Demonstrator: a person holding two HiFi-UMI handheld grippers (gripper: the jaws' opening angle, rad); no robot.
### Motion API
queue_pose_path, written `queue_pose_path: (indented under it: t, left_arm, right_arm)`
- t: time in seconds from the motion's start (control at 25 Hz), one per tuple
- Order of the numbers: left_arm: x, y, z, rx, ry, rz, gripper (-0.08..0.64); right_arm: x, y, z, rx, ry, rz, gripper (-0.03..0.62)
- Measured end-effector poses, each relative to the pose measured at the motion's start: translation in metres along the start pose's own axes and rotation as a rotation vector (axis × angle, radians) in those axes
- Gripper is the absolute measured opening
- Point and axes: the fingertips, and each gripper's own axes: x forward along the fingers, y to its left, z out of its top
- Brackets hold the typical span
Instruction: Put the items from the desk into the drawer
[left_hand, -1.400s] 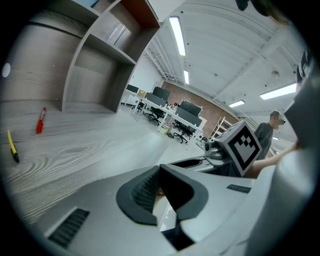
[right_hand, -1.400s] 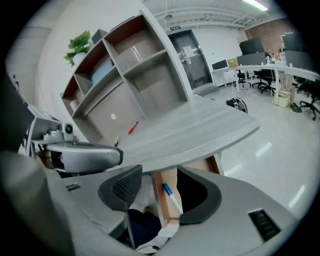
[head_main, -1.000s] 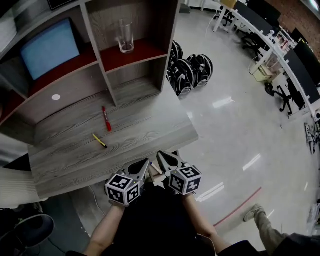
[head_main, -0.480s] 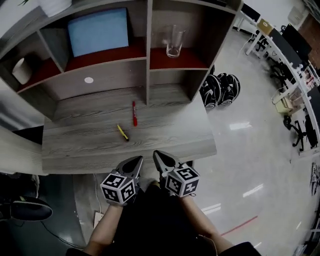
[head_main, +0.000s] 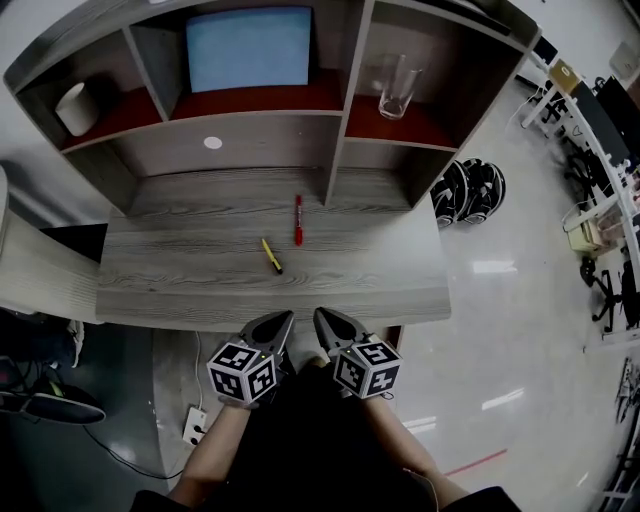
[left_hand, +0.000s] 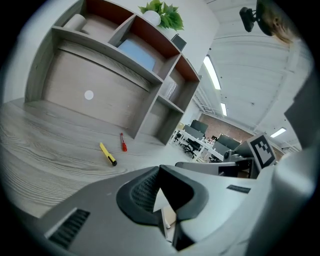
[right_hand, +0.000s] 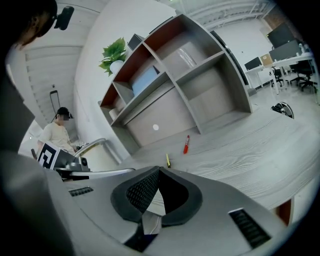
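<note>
both hands are out of sight behind the marker cubes of the left gripper (head_main: 286, 318) and right gripper (head_main: 320, 314), with only forearms showing. the desk (head_main: 180, 290) top covers whatever sits beneath its front edge. the yellow pen (head_main: 272, 256) and red pen (head_main: 298, 220) are too small to make out caps or print. the blue screen (head_main: 248, 47) is clipped at the top by the picture's edge. the dark round things (head_main: 470, 190) on the floor sit partly behind the desk corner, and i can't tell what they are. over in the right gripper view, a person (right_hand: 57, 132) at far left is tiny, lower half blocked.
</note>
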Motion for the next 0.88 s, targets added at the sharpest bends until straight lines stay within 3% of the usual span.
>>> queue_pose_path:
  t: [0.36,0.6,0.88]
  left_arm:
    - [0.001,0.029,0.008,0.015,0.055,0.028,0.012]
    - [-0.002,0.051,0.021,0.036,0.100,0.042,0.014]
    - [-0.004,0.077,0.028,0.052,0.167,0.033,0.014]
  right_arm:
    - [0.020,0.006,0.007,-0.030,-0.002,-0.022,-0.011]
    - [0.046,0.001,0.005,-0.097,0.081,-0.085,-0.006]
    - [0.084,0.004,0.001,-0.148,0.153,-0.127,0.056]
